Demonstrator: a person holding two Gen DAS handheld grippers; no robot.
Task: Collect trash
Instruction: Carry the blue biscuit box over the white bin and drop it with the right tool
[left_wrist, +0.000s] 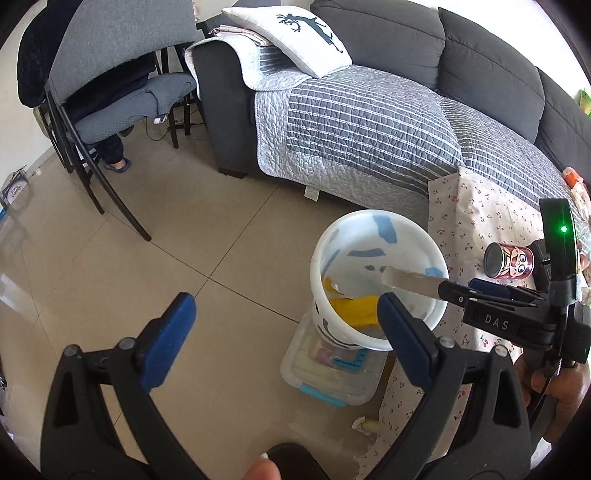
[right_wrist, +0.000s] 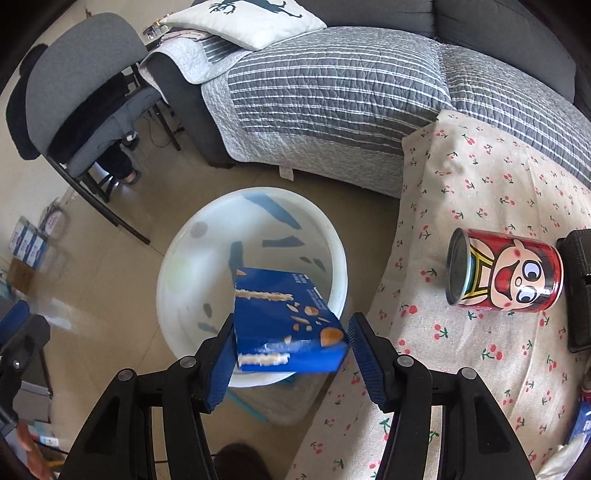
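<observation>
Between the pads of the right claw (right_wrist: 291, 325): blue snack box (right_wrist: 284, 295), pinched across its width at about half opening, left pad flat on one edge, right pad at the far corner. Contact on that right side looks thin. Directly below and ahead of the claw: white bin (right_wrist: 343, 280) with blue patches, mouth open upward, yellow scrap (left_wrist: 354, 306) already lying at the bottom. Box end pokes out past the near rim, over the opening, but rear part of box sits above the rim itself rather than inside it. Judged step: drop into bin. Best done by carrying the claw a little further forward until whole box hangs over the mouth, tipping the front edge down, then spreading the pads evenly so neither corner snags. Risk: box catching the near rim and flipping out onto the floor. Right of the claw: red cartoon-face can (right_wrist: 506, 273) on its side on cherry-print cloth (right_wrist: 480, 166), likely next pick. Left claw (left_wrist: 284, 301) spread wide, empty, just beside the bin's left side; best kept clear of the drop.
</observation>
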